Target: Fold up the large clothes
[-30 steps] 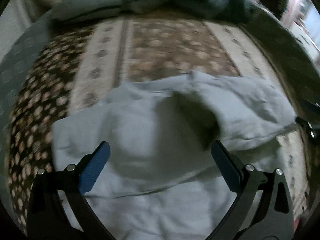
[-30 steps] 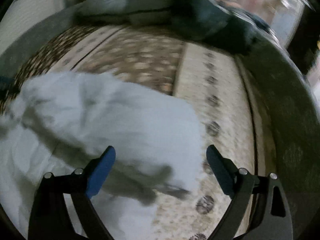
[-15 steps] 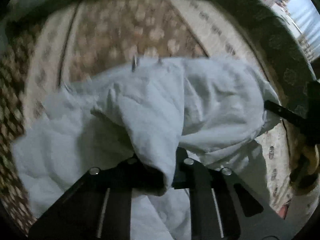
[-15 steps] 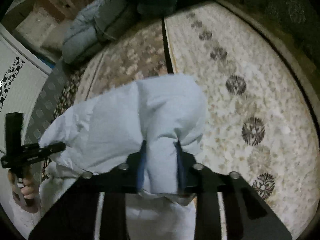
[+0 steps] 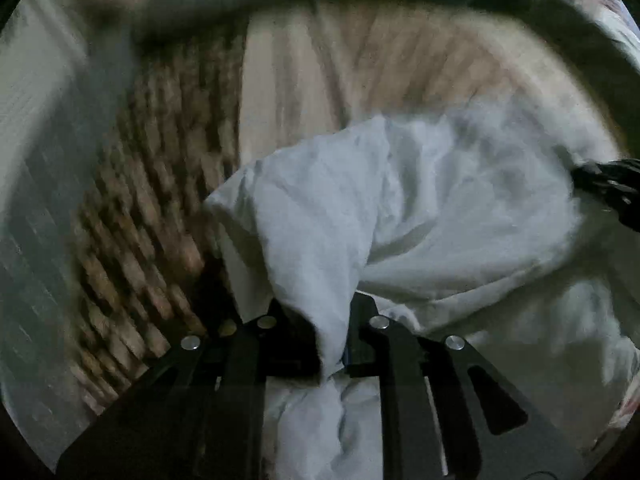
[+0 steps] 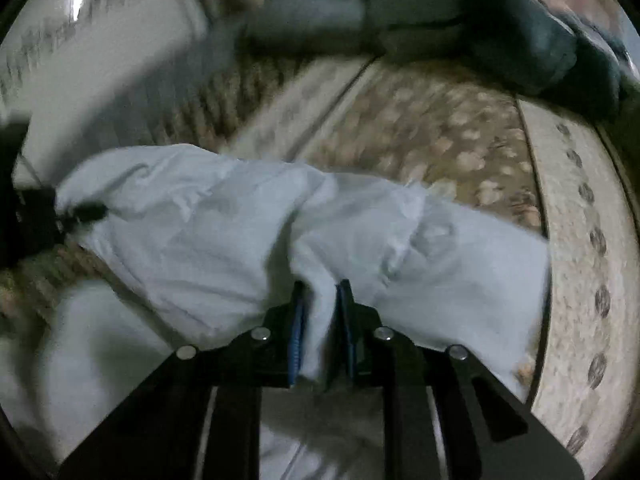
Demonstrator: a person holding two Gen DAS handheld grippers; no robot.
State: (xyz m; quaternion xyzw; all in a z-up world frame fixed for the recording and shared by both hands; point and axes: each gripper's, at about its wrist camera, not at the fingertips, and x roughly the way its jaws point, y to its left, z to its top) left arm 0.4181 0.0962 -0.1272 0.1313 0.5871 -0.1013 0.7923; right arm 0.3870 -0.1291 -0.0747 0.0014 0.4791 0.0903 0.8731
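A large white garment is bunched over a patterned rug. My left gripper is shut on a pinched fold of it, and the cloth drapes over the fingers. My right gripper is shut on another fold of the same garment, which stretches leftward between the two grippers. The right gripper's tip shows at the right edge of the left wrist view, and the left gripper's tip at the left edge of the right wrist view. The view is motion-blurred.
The patterned beige and brown rug lies under the garment. A pile of grey and dark blue cushions or bedding sits at the rug's far end. A white cabinet or panel stands on the left.
Both grippers went from open to shut on folds of the white garment, then lifted and swung it. The cloth now hangs stretched between them.
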